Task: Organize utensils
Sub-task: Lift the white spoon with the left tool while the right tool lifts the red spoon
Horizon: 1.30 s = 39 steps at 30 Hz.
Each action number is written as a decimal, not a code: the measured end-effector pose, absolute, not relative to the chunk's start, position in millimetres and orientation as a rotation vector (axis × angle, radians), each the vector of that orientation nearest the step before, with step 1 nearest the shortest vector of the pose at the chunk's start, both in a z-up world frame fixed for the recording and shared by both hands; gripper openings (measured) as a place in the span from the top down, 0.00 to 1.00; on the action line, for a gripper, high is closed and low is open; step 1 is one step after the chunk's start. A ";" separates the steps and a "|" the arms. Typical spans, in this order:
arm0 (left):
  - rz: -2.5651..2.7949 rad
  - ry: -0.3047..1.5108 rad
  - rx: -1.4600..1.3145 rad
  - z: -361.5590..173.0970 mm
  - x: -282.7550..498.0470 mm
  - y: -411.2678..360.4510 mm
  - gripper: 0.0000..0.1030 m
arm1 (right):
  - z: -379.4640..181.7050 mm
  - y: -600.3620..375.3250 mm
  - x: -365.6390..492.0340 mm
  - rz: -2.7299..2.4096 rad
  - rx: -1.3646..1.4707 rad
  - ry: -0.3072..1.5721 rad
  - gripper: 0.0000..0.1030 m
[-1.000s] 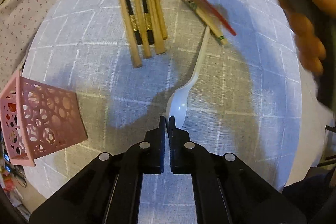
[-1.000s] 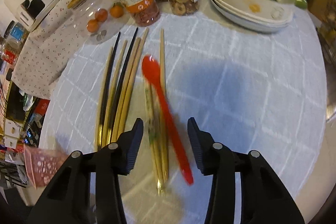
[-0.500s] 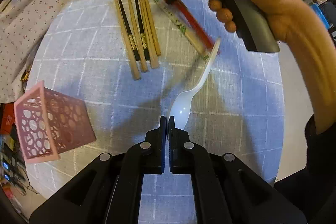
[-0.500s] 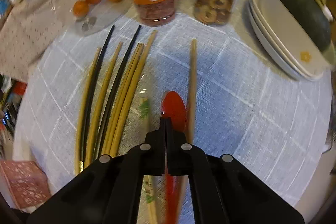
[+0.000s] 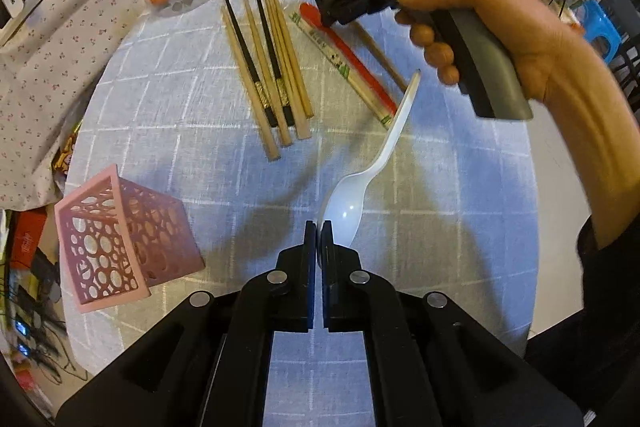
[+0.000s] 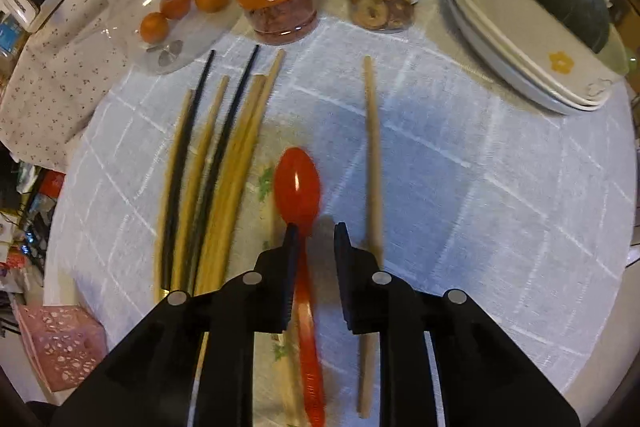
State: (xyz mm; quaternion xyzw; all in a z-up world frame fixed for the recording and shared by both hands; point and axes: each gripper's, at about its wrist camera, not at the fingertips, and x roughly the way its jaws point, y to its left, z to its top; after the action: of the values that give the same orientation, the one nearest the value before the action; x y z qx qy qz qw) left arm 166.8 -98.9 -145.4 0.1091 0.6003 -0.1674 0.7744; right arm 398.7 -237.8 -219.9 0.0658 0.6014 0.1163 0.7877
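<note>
White spoon (image 5: 360, 183): left gripper (image 5: 319, 227) is clamping its bowl edge, lifting it off the cloth; keep it level toward the pink basket (image 5: 120, 239).
Red spoon (image 6: 298, 187): lying between the right gripper (image 6: 316, 231) jaws, which have just been reopening, pads not pressing; centre on the handle before squeezing.

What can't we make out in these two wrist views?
- Red spoon: handle end cut off by the frame bottom, right wrist view; in the left wrist view the right gripper covers its bowl.
- White spoon: bowl tip hidden between the left gripper fingers.
- Pink basket: contents unreadable; half cut off in the right wrist view.
</note>
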 end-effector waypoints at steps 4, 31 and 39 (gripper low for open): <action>-0.343 1.326 0.252 -155.0 167.9 -94.4 0.99 | -213.4 -232.7 399.8 0.274 0.179 1.289 0.81; -0.396 1.265 0.282 -134.5 154.2 -102.1 0.99 | -148.9 -220.8 277.6 0.381 0.087 1.093 0.92; -0.364 1.196 0.177 -109.5 158.8 -79.3 0.99 | -155.8 -200.6 249.2 0.417 0.075 1.109 0.92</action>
State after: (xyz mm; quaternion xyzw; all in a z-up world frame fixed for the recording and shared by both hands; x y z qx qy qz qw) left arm 158.8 -79.3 -109.5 0.0829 0.5590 -0.1700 0.8073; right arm 249.2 -200.6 -155.8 0.0354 0.5227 0.1966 0.8288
